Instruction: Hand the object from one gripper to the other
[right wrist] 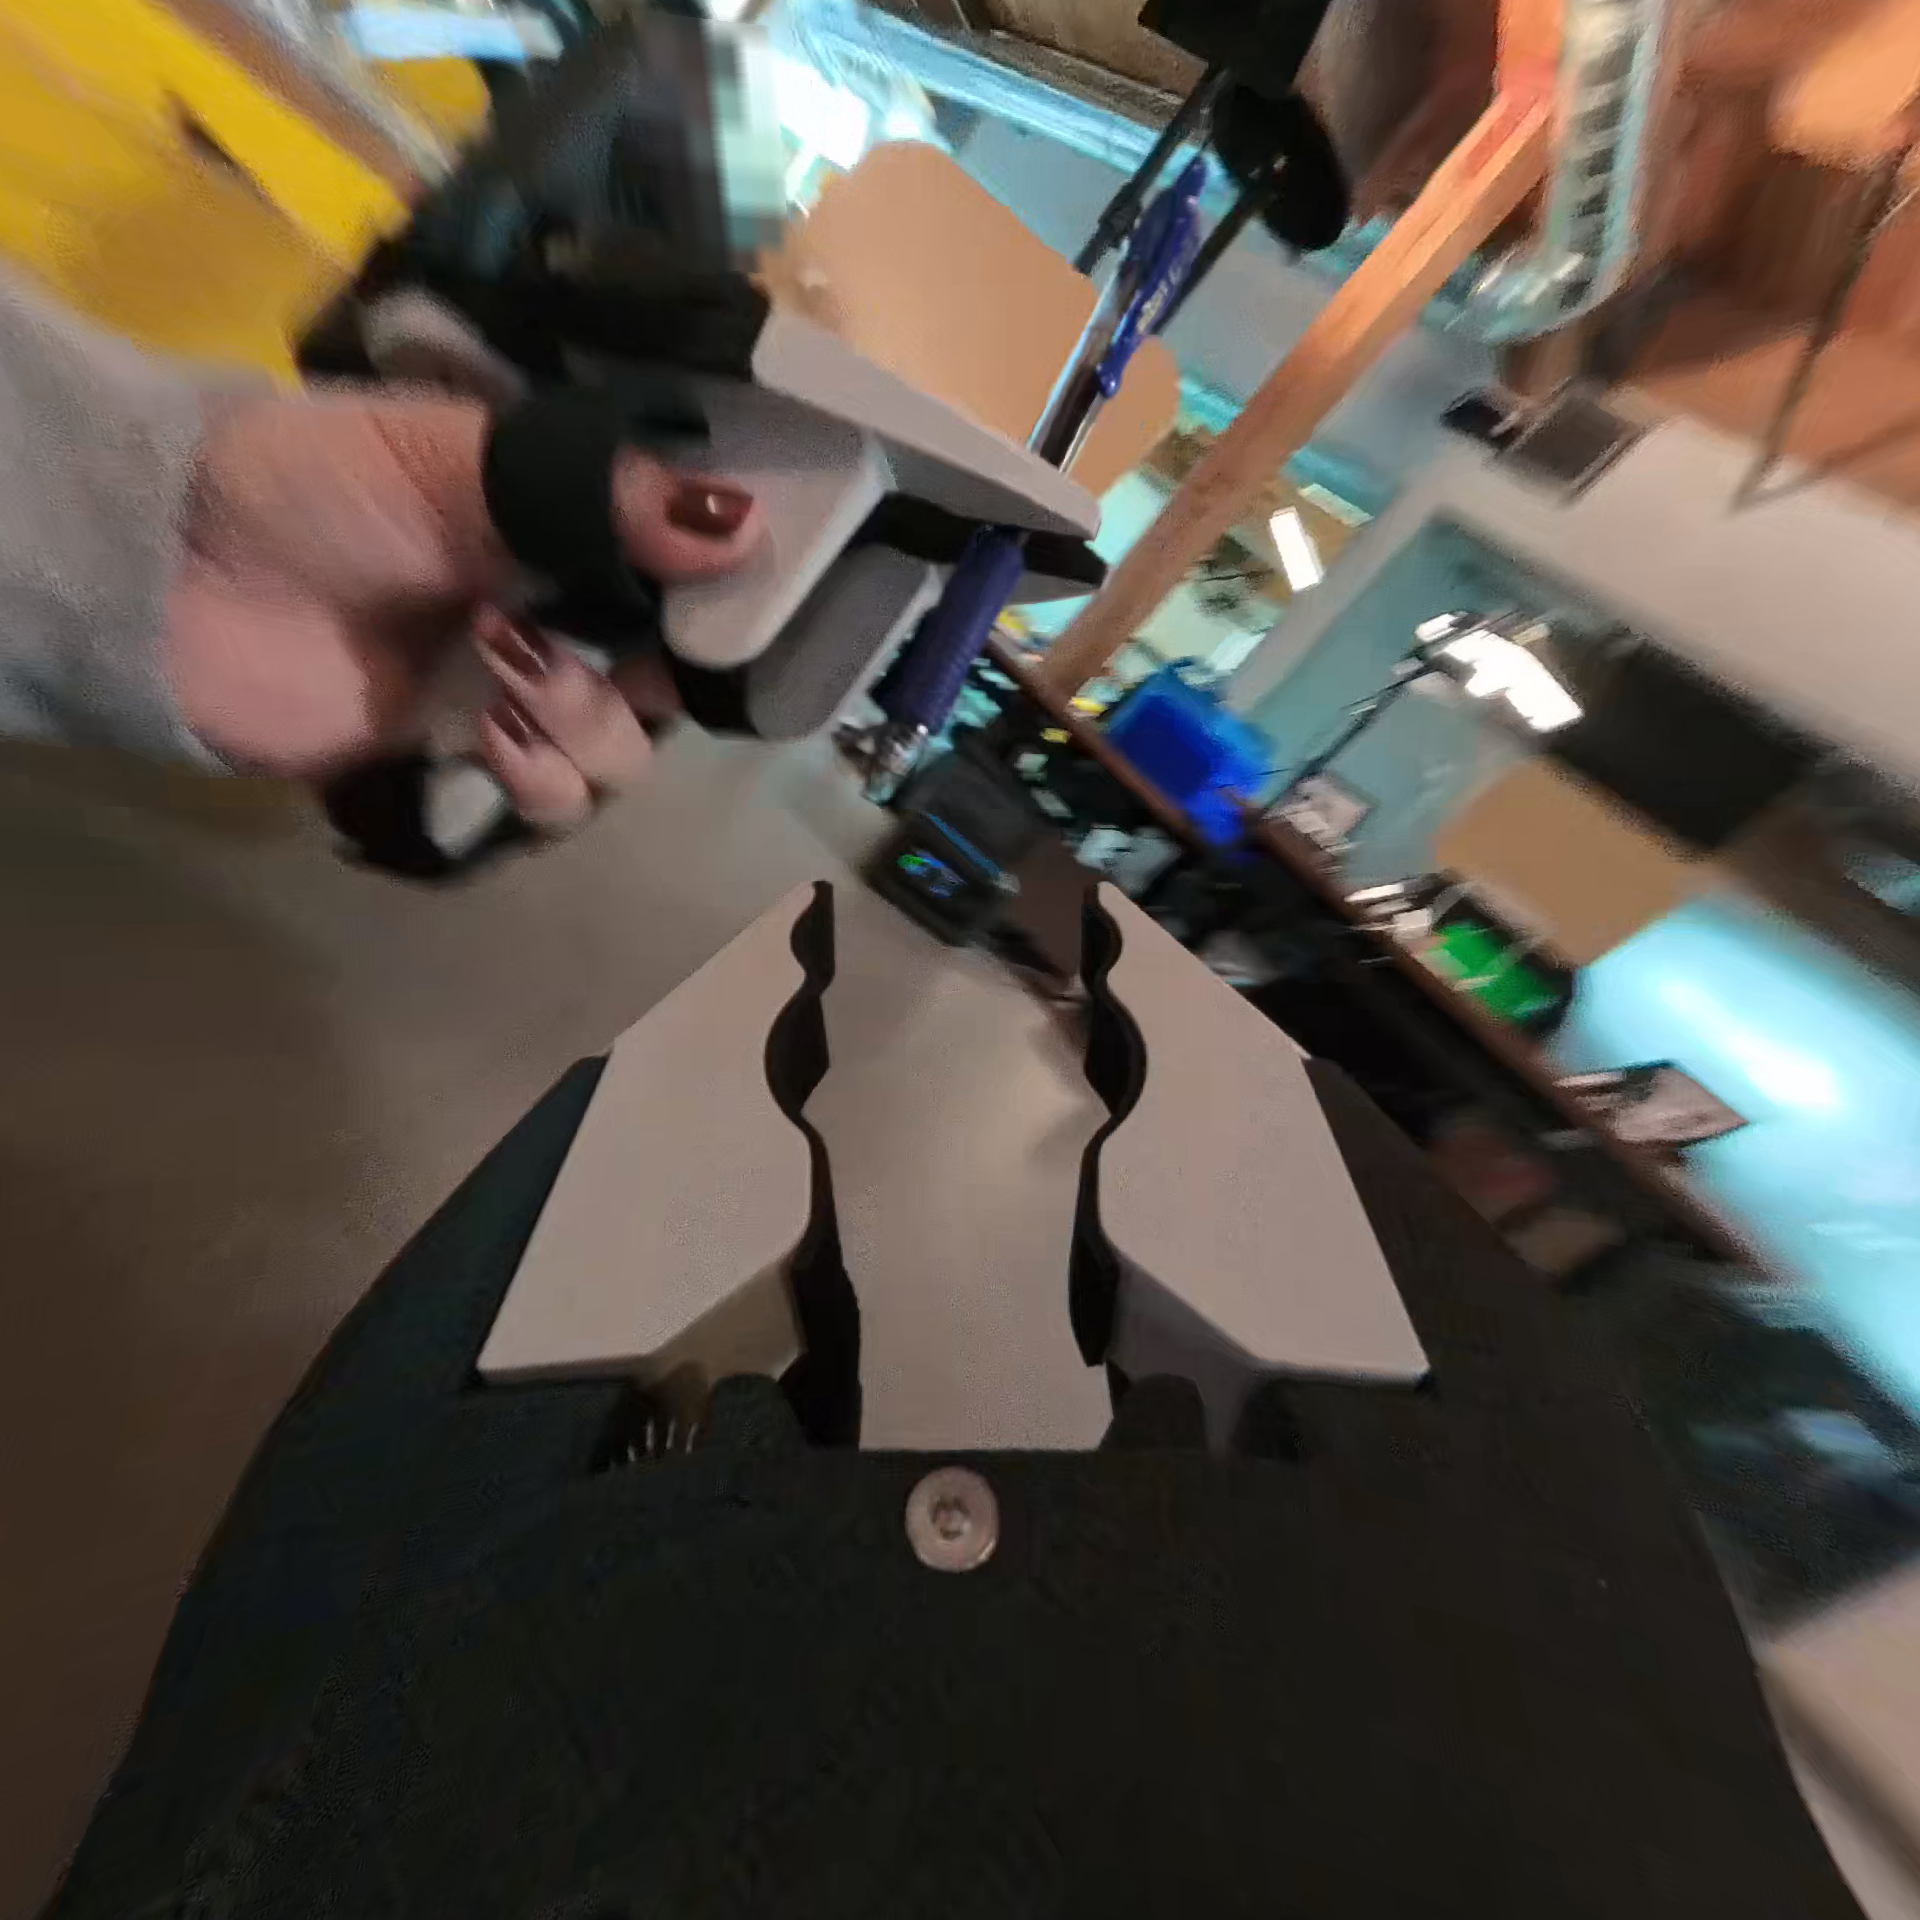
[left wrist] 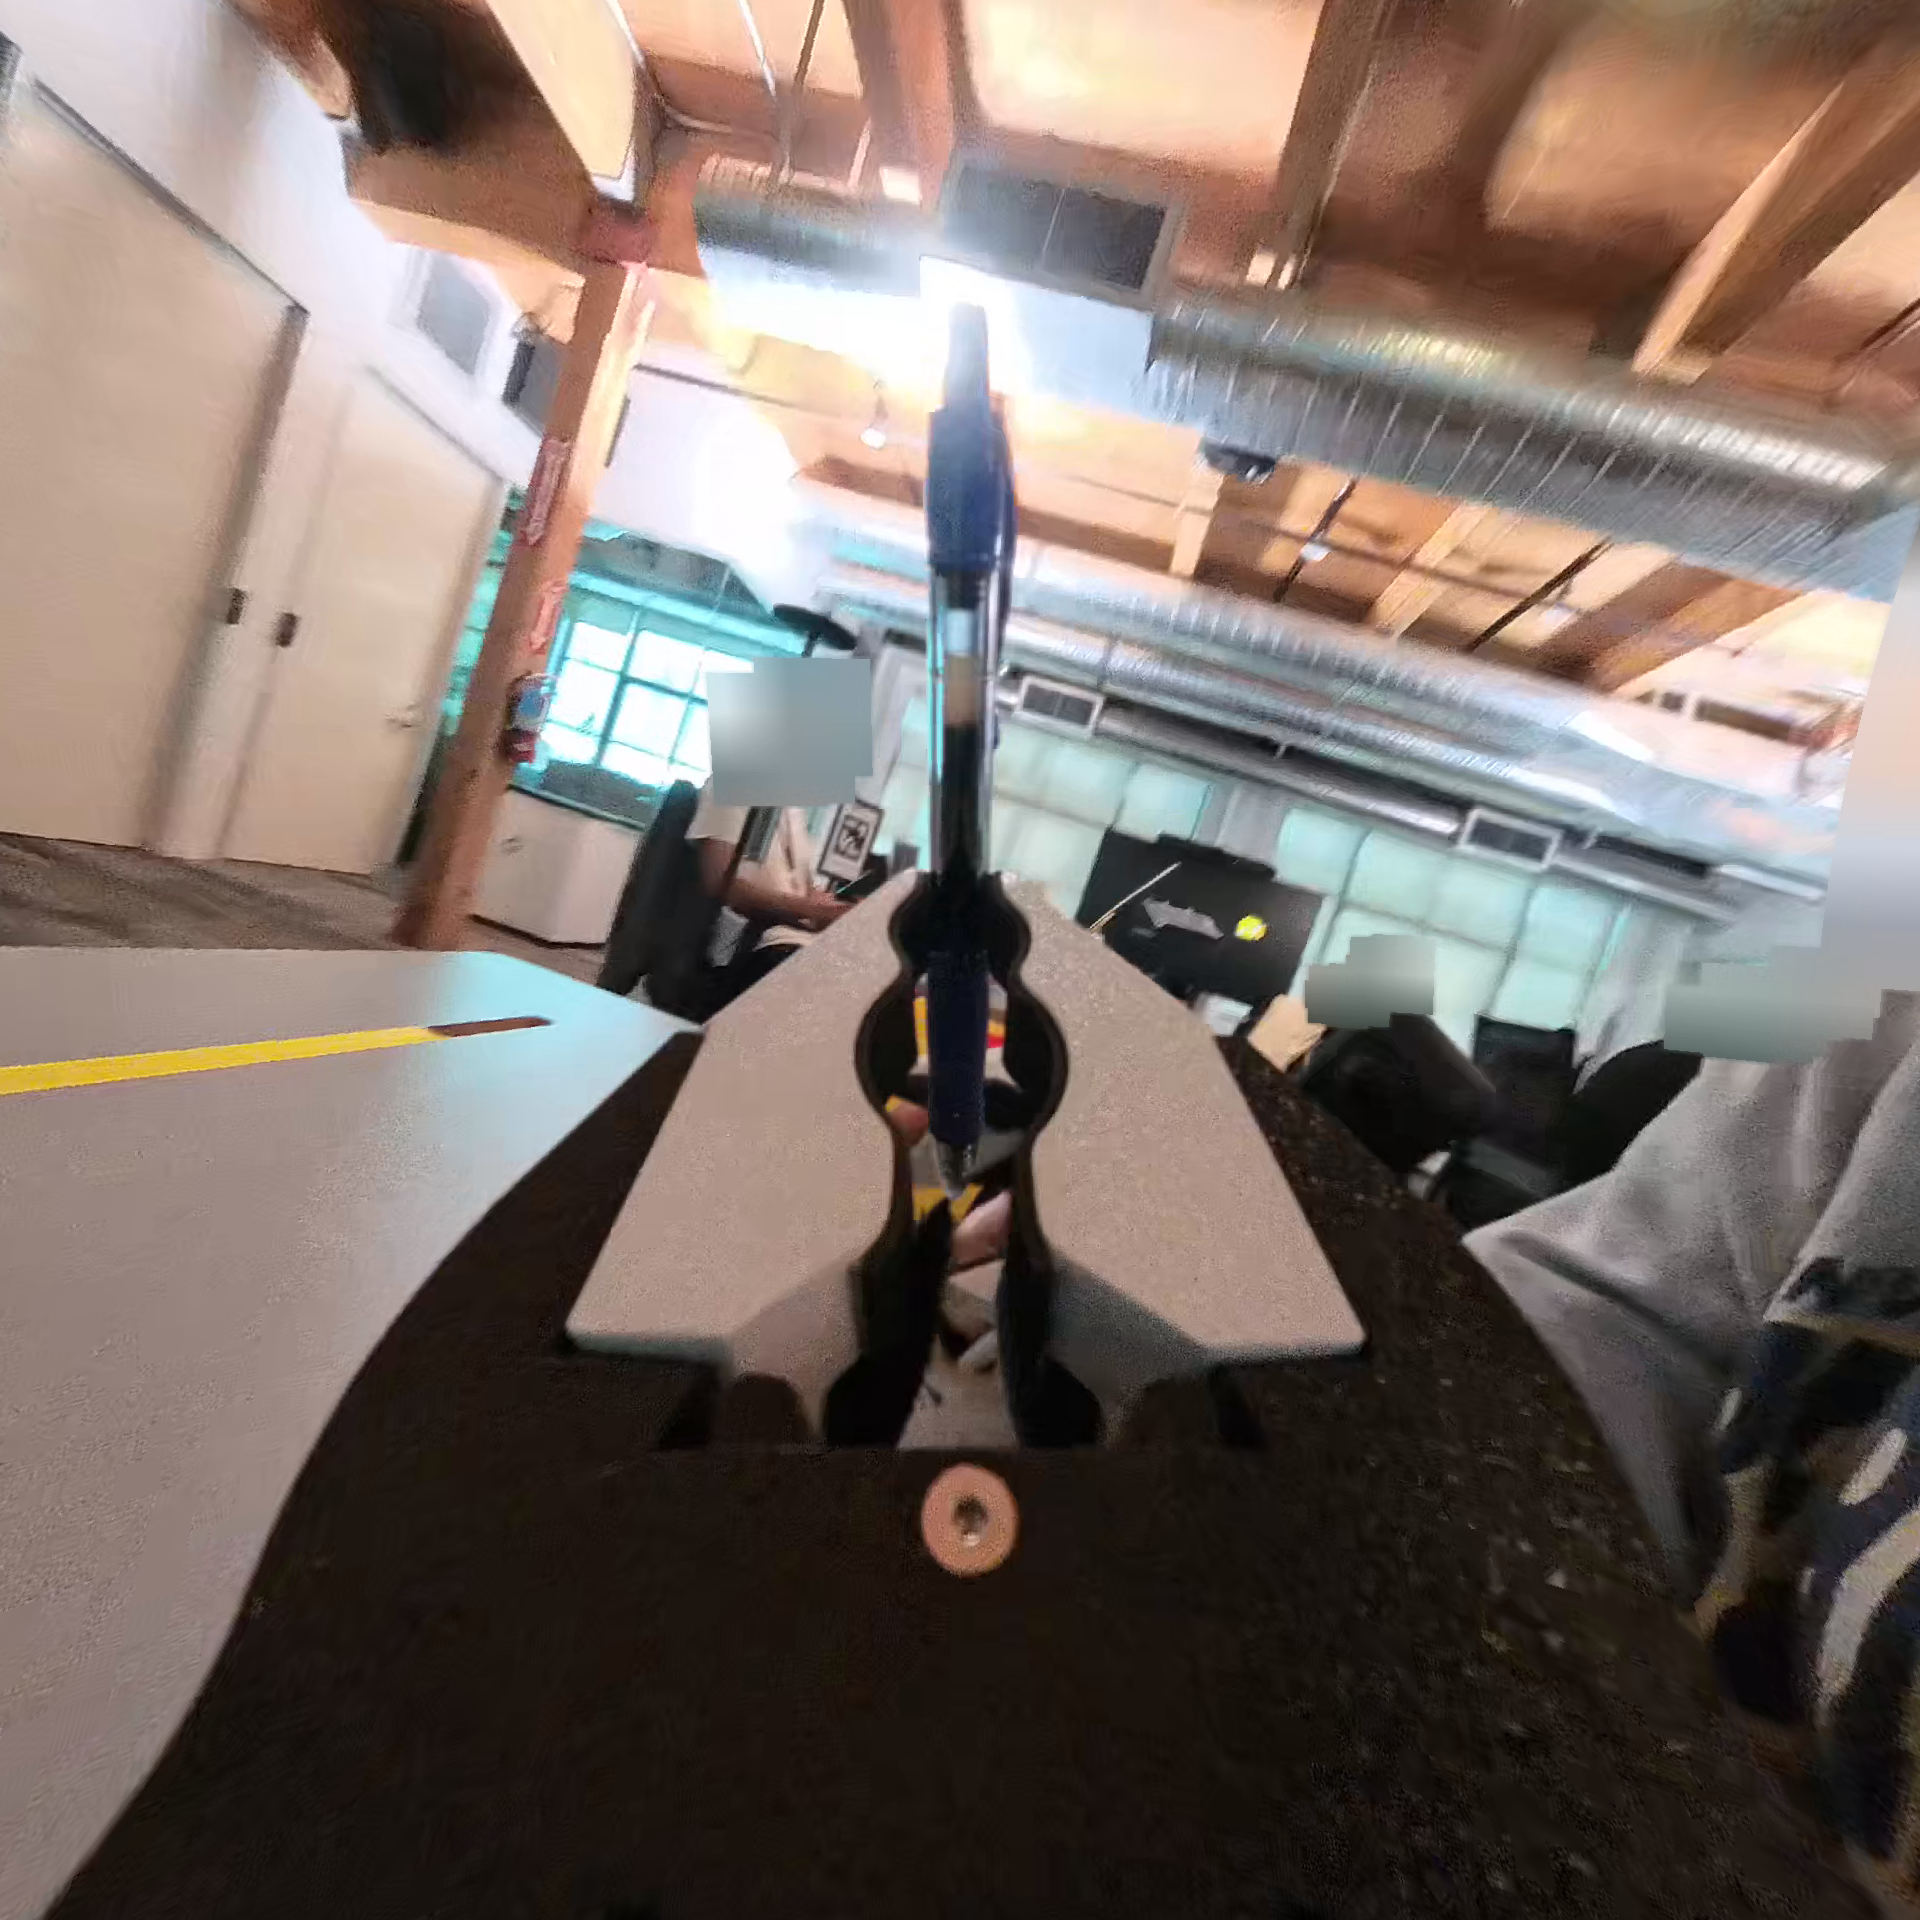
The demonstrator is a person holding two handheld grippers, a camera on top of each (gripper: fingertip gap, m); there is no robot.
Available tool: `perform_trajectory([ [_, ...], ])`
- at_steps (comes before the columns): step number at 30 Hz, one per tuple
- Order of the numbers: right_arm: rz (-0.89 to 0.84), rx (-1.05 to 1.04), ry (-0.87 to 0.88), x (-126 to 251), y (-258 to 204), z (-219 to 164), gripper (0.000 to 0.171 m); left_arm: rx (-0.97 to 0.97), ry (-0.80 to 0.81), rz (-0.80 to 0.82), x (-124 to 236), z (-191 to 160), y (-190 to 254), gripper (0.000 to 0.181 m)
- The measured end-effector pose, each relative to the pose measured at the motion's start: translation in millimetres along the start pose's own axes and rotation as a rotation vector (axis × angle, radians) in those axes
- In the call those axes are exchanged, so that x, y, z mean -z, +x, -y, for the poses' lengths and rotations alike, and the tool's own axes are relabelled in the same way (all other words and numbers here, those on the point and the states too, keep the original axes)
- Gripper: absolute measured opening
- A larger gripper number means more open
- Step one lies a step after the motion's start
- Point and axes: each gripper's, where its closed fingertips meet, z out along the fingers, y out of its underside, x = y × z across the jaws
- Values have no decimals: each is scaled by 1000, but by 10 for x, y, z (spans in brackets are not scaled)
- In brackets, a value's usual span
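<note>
Left tongs point(left wrist: 961, 914) clamped (tips raised); right tongs point(right wrist: 956, 914) parted.

Blue pen point(left wrist: 961, 727), grey-fingered black hand-held gripper point(left wrist: 961, 904).

Each wrist view looks along its own fingers; both show the pen point(left wrist: 961, 727) close up.

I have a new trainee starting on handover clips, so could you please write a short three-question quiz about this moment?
1. True or false: the right gripper already grips the pen.
2. Which part of the pen sits between the left gripper's fingers: A the clip end, B the blue rubber grip, C the tip?
3. Fill in: the right gripper's jaws stand ____.

Key: 1 false, it holds nothing; 2 B, with the tip pointing back toward the camera; 3 open.
</note>
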Motion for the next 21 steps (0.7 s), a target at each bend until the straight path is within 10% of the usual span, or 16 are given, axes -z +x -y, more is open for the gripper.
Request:
perform_trajectory([
  [10,128,-459,62,-28,-66,107,9,-38,-82,-16,-129,-276,54,7],
  [14,64,-490,-6,-3,112,-21,9,-207,60,305,66,38,-356,102],
  [21,-252,-313,-173,513,802,259,9,-561,31,608,409,264,-612,87],
])
